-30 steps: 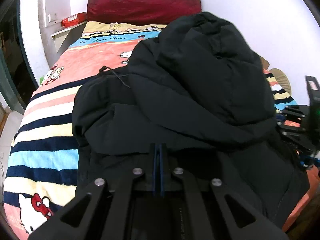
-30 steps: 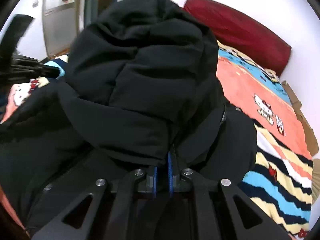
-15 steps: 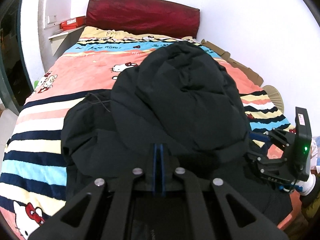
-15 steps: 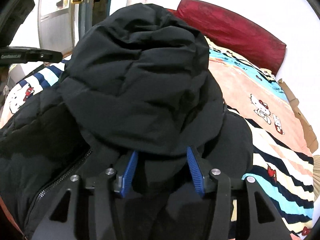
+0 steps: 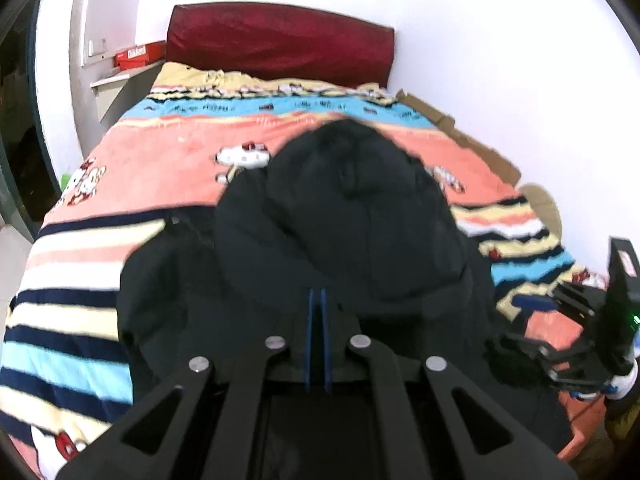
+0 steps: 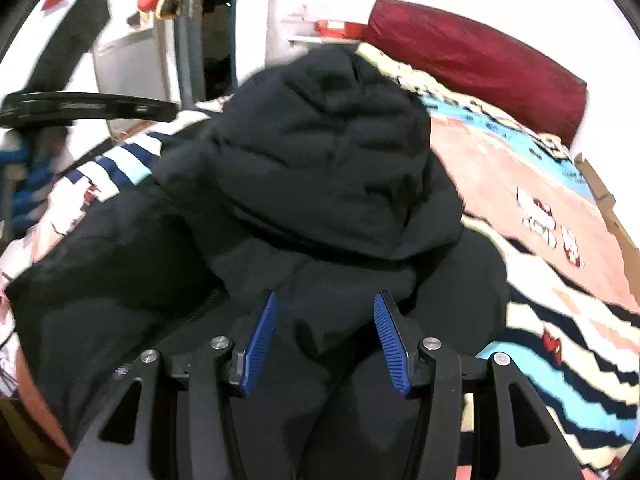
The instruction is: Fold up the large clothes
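Note:
A large black padded jacket [image 5: 352, 216] lies in a folded heap on the striped bed [image 5: 160, 160]. My left gripper [image 5: 318, 300] is shut, its blue pads pressed together at the jacket's near edge; whether fabric is pinched between them I cannot tell. My right gripper [image 6: 326, 308] is open, its blue pads [image 6: 262, 332] apart over the jacket [image 6: 328, 168], holding nothing. The right gripper also shows in the left wrist view [image 5: 580, 336] at the jacket's right side. The left gripper shows in the right wrist view [image 6: 80, 104] at far left.
A dark red headboard [image 5: 280, 40] stands at the bed's far end against a white wall. Cardboard pieces [image 5: 460, 136] lie along the right bed edge. A shelf with a red box [image 5: 136, 56] is at the far left. A doorway [image 6: 212, 32] is behind.
The right gripper opened and let go of the jacket, then drew back. The lifted jacket top dropped onto the heap. The left gripper stayed shut and pulled back a little.

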{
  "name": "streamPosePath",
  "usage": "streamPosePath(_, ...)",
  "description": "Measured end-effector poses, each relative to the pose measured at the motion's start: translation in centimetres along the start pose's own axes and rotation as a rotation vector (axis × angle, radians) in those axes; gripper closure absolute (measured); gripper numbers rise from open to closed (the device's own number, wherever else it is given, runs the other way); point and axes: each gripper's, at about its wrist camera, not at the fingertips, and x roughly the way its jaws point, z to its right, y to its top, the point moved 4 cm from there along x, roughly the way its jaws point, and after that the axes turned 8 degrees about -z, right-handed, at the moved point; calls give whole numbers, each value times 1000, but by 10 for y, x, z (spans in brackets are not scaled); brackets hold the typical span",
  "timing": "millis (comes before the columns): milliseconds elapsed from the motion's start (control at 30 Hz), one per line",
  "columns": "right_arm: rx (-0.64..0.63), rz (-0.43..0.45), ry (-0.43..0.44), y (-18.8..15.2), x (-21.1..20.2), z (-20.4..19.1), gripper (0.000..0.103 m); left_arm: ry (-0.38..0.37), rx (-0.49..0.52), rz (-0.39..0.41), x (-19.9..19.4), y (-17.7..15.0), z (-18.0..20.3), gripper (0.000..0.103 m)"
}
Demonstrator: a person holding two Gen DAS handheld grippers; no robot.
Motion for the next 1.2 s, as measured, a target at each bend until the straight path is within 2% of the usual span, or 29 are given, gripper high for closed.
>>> streamPosePath(133, -27, 69, -32, 42, -23, 14, 50, 10, -7, 32, 8, 47, -10, 99)
streamPosePath(267, -24, 119, -84, 103, -15, 36, 37, -11, -32, 32, 36, 100, -19, 98)
streamPosePath(300, -1, 123, -80, 119, -6, 46, 33, -19, -42, 31, 47, 113, -22, 98)
streamPosePath(400, 76, 118, -83, 162, 33, 77, 30, -18, -53, 13, 88, 145, -32, 98)
streamPosePath(467, 120, 78, -87, 183, 78, 98, 30, -15, -46, -18, 123, 159, -35, 98)
streamPosePath(633, 169, -35, -24, 189, 176, 118, 31, -7, 15, -121, 204, 157, -31, 98)
streamPosePath(767, 163, -68, -1, 177, 211, 117, 27, -29, 9, -170, 241, 136, -35, 98)
streamPosePath(833, 177, -87, 11, 169, 222, 118, 23, -49, -10, -179, 249, 129, -39, 98)
streamPosePath(933, 194, -110, 33, 161, 231, 120, 22, -65, -40, -190, 257, 120, -44, 98)
streamPosePath(967, 193, -120, 36, 158, 234, 119, 27, -62, -42, -194, 258, 119, -44, 99)
streamPosePath(1000, 183, -121, 40, 156, 235, 116, 46, -58, -40, -196, 258, 118, -43, 101)
streamPosePath(1033, 170, -110, 41, 155, 235, 112, 55, -61, -34, -192, 256, 117, -41, 101)
streamPosePath(1067, 165, -101, 47, 155, 232, 110, 72, -66, -32, -190, 254, 118, -40, 103)
streamPosePath(1100, 164, -94, 54, 157, 228, 109, 82, -74, -27, -187, 248, 118, -36, 103)
streamPosePath(1200, 132, -71, 84, 166, 196, 103, 92, -105, -12, -167, 226, 120, -27, 103)
